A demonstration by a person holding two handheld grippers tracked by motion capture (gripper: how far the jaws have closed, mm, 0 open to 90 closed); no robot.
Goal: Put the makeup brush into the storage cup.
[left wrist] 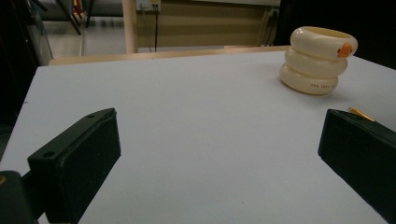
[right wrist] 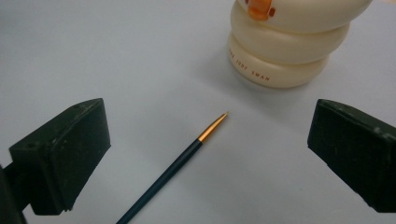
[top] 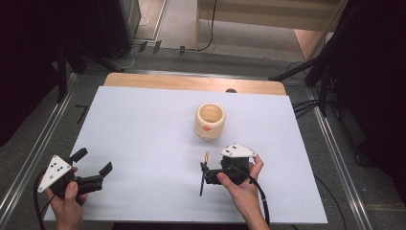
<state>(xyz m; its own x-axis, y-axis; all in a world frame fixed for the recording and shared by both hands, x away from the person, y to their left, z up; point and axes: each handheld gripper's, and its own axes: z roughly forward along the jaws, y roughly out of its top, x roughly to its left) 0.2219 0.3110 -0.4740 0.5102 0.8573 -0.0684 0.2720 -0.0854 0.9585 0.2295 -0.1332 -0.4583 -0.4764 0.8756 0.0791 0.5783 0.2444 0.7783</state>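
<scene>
**Open grippers, a ringed cup and a thin brush on the white table**

The white table (top: 143, 143) is seen across the middle of the high view, with a wooden edge (top: 191, 82) along its upper side. A cream cup (top: 210, 121) built of three stacked rings is placed just right of the frame's centre; it stands upright, an orange mark is carried on its side, and what can be seen of its inside is bare. In the left gripper view the cup (left wrist: 317, 59) is found at the upper right; in the right gripper view it (right wrist: 289, 42) is cut by the top edge.

The left gripper (top: 92, 161) is held at the lower left of the high view, its jaws spread wide with nothing between them. The right gripper (top: 206, 173) is held at the lower centre-right, below the cup; its jaws are likewise parted and nothing is clamped.

A thin dark brush with a gold tip (right wrist: 182, 163) is seen lying on the table between the right gripper's jaws, untouched by either, its tip directed toward the cup and well short of it.
</scene>
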